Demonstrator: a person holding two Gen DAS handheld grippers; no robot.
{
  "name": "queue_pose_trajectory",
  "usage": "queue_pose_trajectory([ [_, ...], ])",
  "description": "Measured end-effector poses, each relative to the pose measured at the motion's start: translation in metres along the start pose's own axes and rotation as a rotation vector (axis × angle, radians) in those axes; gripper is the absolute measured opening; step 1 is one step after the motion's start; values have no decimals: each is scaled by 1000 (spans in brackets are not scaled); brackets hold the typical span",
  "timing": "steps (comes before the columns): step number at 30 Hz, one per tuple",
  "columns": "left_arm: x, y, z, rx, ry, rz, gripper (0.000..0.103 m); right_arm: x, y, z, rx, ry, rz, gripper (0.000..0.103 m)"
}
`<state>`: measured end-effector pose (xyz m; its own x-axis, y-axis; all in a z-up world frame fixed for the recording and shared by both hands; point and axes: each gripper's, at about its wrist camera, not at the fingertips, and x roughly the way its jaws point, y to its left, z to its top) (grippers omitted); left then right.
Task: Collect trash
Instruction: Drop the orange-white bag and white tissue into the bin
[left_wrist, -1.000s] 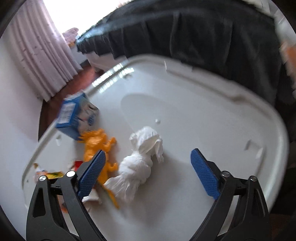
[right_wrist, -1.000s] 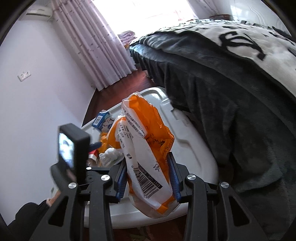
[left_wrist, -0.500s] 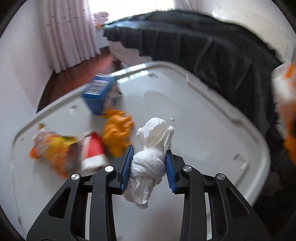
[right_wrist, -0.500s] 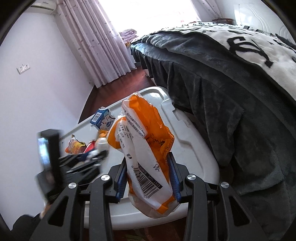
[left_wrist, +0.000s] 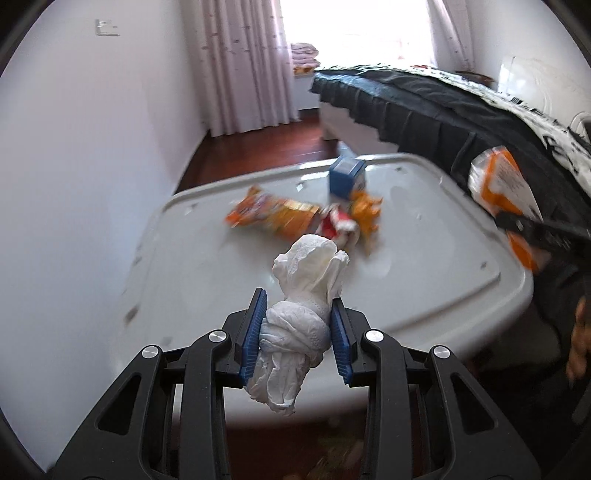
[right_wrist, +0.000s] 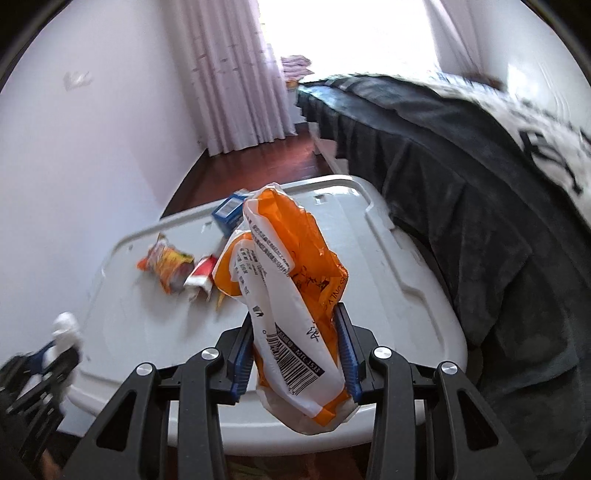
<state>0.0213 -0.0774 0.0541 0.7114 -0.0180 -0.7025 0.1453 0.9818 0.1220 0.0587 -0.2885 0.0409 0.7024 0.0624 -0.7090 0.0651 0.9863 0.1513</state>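
Note:
My left gripper (left_wrist: 298, 336) is shut on a crumpled white tissue wad (left_wrist: 303, 321) and holds it above the near edge of the white bin lid (left_wrist: 424, 258). My right gripper (right_wrist: 295, 354) is shut on an orange and white plastic bag (right_wrist: 291, 291), held above the lid's (right_wrist: 369, 266) near side. The bag also shows at the right in the left wrist view (left_wrist: 502, 188). On the lid lie an orange snack wrapper (left_wrist: 273, 216), a red and white wrapper (left_wrist: 334, 225), an orange crumpled piece (left_wrist: 364, 210) and a blue carton (left_wrist: 347, 177).
A bed with a dark skirt (left_wrist: 424, 110) stands right of the lid. A white wall (left_wrist: 92, 166) is at the left, curtains (left_wrist: 243, 66) at the back. Red-brown wood floor (left_wrist: 266, 144) lies beyond the lid.
My left gripper closed on the tissue wad, lifted it off the lid and drew back toward the near edge. My right gripper kept hold of the orange bag.

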Motion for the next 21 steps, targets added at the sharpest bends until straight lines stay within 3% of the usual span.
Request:
queue_pose_trajectory([
  [6,-22,11,-68,-71,103,-7,33,-11,35,-63,-57,55,39,40],
  [13,-4,14,-135,-134,269,-28,33,-21,72,-140,-147,187,58,40],
  [17,18,18,-158,-152,377,-48,33,-14,92,-177,-182,287,87,40],
  [21,35,20,-167,-157,438,-45,33,4,97,-193,-222,357,64,40],
])
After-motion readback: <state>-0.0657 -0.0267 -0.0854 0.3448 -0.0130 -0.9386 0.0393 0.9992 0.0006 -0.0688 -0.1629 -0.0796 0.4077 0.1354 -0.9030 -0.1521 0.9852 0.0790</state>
